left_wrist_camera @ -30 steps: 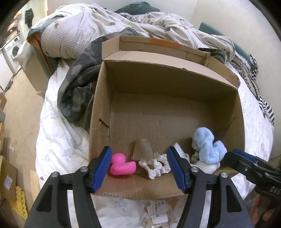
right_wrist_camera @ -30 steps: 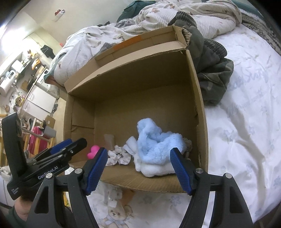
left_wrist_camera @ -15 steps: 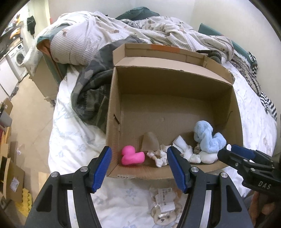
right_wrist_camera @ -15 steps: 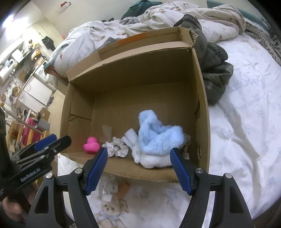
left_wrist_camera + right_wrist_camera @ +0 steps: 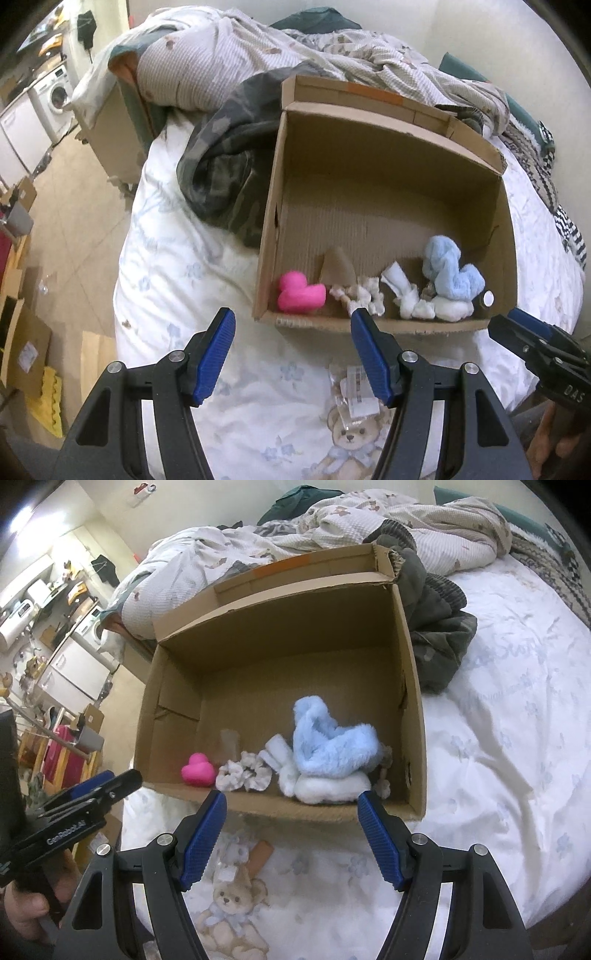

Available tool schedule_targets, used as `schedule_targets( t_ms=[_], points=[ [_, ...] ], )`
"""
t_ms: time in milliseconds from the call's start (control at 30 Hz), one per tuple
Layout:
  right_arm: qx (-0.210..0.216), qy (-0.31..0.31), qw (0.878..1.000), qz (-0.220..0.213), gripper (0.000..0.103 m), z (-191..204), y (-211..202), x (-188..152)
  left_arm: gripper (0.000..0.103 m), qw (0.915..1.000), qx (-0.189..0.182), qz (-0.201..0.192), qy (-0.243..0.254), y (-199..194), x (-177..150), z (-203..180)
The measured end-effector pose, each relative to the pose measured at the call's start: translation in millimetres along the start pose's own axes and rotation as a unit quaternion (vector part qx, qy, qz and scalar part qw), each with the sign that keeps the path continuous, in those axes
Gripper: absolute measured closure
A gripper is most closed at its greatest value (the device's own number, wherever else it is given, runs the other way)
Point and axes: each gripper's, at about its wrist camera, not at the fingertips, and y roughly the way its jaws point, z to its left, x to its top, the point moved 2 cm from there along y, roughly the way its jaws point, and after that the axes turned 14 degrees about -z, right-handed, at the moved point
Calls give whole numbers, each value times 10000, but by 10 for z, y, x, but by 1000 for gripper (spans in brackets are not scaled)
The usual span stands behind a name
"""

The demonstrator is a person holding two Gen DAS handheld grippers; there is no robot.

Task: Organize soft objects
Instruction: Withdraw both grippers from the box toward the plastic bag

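An open cardboard box (image 5: 388, 155) (image 5: 280, 627) stands on the bed. Along its near wall lie a pink soft duck (image 5: 300, 292) (image 5: 198, 770), a pale scrunchie (image 5: 364, 291) (image 5: 243, 775), white socks (image 5: 404, 291) (image 5: 325, 786) and a fluffy light-blue piece (image 5: 448, 273) (image 5: 328, 746). My left gripper (image 5: 290, 356) is open and empty, above the sheet in front of the box. My right gripper (image 5: 291, 836) is open and empty, also in front of the box. A small bagged teddy bear (image 5: 352, 432) (image 5: 231, 897) lies on the sheet below the grippers.
A camouflage garment (image 5: 225, 177) (image 5: 436, 642) lies beside the box. A rumpled duvet (image 5: 258, 48) is piled behind it. The bed edge drops to the floor on the left, with cardboard boxes (image 5: 22, 350) there.
Both grippers have pulled back from the box towards me and risen; the box now looks smaller and the bagged teddy bear on the sheet has come into view.
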Motion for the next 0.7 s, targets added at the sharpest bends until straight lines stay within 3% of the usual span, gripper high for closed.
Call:
schedule_targets(
  t_ms=[433,700],
  points=[
    [55,-8,9996,260,25,43,-103,-278,41,9996,25,251,124,-46,-310,9],
    [-46,265,9970,722,25,-51,56,-414,41,9990,-13,444,27,33,-406,22]
  ],
)
